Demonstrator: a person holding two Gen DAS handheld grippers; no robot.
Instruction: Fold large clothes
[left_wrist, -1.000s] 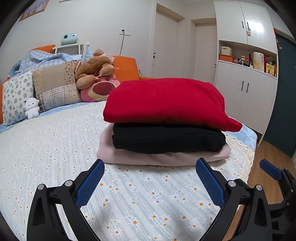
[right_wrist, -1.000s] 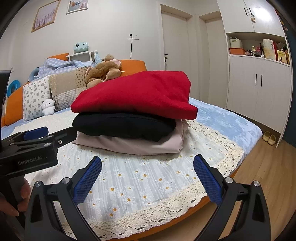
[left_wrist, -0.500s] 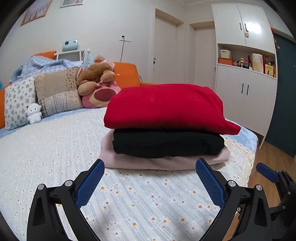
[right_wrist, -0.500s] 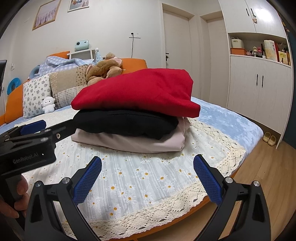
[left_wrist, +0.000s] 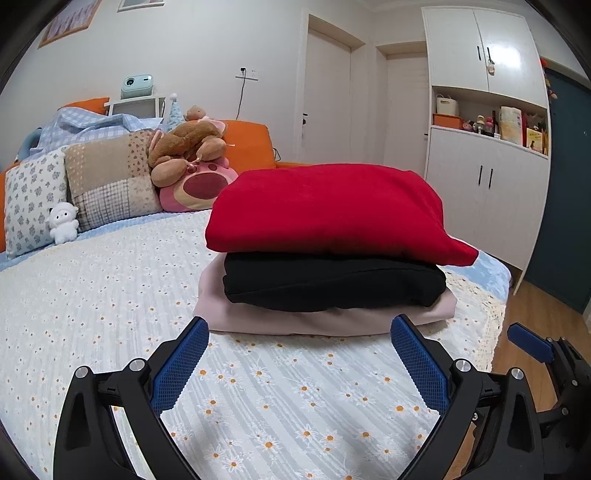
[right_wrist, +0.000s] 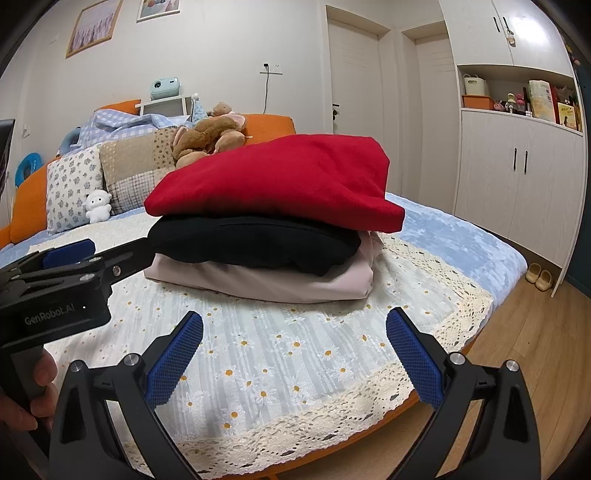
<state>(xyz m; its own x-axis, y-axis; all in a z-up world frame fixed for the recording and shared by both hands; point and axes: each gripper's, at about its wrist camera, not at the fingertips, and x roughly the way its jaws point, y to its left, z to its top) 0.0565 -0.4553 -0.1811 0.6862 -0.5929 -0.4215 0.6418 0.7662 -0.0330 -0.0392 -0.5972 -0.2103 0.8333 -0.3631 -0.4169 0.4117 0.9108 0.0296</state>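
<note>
A: Counting from the left of the left wrist view: two patterned pillows, a floral pillow (left_wrist: 31, 199) and a patchwork pillow (left_wrist: 110, 177), with one small white plush toy (left_wrist: 63, 222) standing in front of them. Next come a brown teddy bear (left_wrist: 184, 146) lying on a pink strawberry-bear cushion (left_wrist: 195, 188).

B: And the clothes?

A: Three folded garments in one stack on the daisy-print bedspread (left_wrist: 92, 295), towards its right side. A red sweater (left_wrist: 325, 210) lies on top, a black garment (left_wrist: 332, 284) under it, and a pale pink garment (left_wrist: 258, 317) at the bottom, touching the bedspread.

B: Further right?

A: Two white doors (left_wrist: 328, 99), then a white cupboard (left_wrist: 487, 122) with an open shelf. In the right wrist view, one pair of pale slippers (right_wrist: 539, 277) sits on the wooden floor (right_wrist: 535, 332) by its foot.

B: The tools?

A: The left gripper (left_wrist: 299, 365) has its two blue-padded fingers (left_wrist: 181, 365) spread wide, nothing between them, hovering over the bedspread just before the stack. The right gripper (right_wrist: 295, 354) is likewise spread and empty, above the lace edge of the bed. A hand (right_wrist: 22, 398) holds the left gripper's handle.
</note>
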